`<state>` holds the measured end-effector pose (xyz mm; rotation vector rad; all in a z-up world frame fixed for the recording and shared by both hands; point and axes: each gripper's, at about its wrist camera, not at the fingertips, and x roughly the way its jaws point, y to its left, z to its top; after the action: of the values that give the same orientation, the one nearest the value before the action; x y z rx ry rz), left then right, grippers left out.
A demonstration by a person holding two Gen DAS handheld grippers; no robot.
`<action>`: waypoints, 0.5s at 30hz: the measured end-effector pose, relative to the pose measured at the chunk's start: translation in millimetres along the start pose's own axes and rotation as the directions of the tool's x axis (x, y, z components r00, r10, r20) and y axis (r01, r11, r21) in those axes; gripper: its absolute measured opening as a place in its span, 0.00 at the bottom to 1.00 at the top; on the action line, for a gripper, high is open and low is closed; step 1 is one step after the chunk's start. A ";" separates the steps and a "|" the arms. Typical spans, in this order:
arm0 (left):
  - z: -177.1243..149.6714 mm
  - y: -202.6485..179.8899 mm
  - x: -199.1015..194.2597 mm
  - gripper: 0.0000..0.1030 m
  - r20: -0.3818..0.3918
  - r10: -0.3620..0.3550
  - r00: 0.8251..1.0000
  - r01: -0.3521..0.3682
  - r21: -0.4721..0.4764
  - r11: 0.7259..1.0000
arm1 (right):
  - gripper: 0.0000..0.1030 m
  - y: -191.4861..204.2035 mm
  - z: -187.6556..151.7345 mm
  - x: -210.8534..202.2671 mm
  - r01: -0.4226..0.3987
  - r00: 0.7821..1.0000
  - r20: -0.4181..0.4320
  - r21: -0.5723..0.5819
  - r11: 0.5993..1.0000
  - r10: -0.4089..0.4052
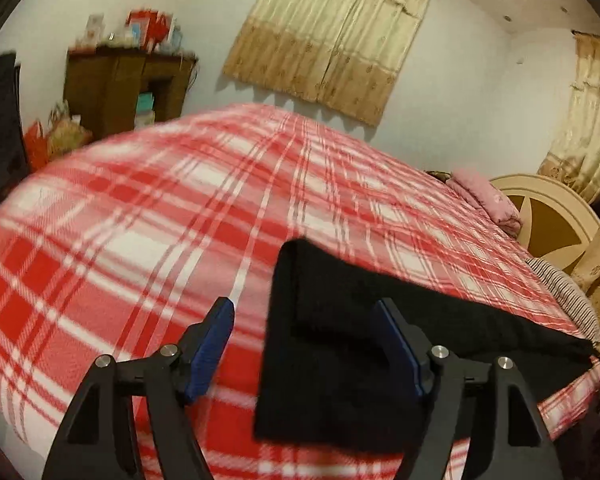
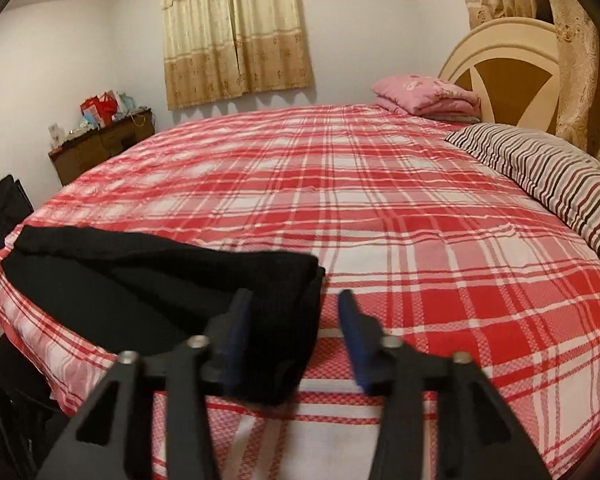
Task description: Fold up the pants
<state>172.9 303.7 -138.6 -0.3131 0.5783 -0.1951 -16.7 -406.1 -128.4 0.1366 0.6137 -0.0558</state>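
Note:
Black pants (image 1: 340,344) lie folded flat along the near edge of a bed with a red and white plaid cover (image 1: 160,208). My left gripper (image 1: 306,308) is open, hovering over the left end of the pants, its right finger above the cloth and its left finger over bare cover. In the right wrist view the pants (image 2: 148,280) stretch from the middle to the left. My right gripper (image 2: 294,300) is open over their right end. Neither gripper holds anything.
A striped pillow (image 2: 548,168) and a folded pink blanket (image 2: 424,94) lie by the cream headboard (image 2: 500,48). A brown cabinet (image 1: 120,84) with clutter stands by the far wall. Curtains (image 2: 232,28) hang behind the bed.

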 end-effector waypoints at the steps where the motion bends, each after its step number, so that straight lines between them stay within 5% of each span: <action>1: 3.1 -4.5 5.3 0.71 -0.015 0.016 1.000 -0.016 0.020 1.000 | 0.48 0.3 -0.1 -1.1 0.005 1.000 0.002 -0.002 1.000 -0.005; 8: 6.4 -19.9 50.7 0.71 -0.125 0.106 0.986 -0.091 0.123 0.988 | 0.53 4.2 -4.1 -4.7 0.036 0.999 -0.008 -0.008 0.999 -0.036; 11: 3.2 -22.3 68.7 0.39 -0.192 0.143 0.971 -0.116 0.143 0.983 | 0.55 4.5 -6.0 -6.3 0.042 0.999 -0.001 0.004 0.999 -0.042; 15: 3.8 -25.8 68.9 0.21 -0.175 0.186 0.967 -0.155 0.177 0.972 | 0.56 2.3 -7.7 -6.9 0.046 0.999 0.004 0.013 0.999 -0.046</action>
<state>229.2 262.1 -161.6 -0.0850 0.7712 -0.1047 -26.5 -402.7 -130.4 0.1347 0.6120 -0.1047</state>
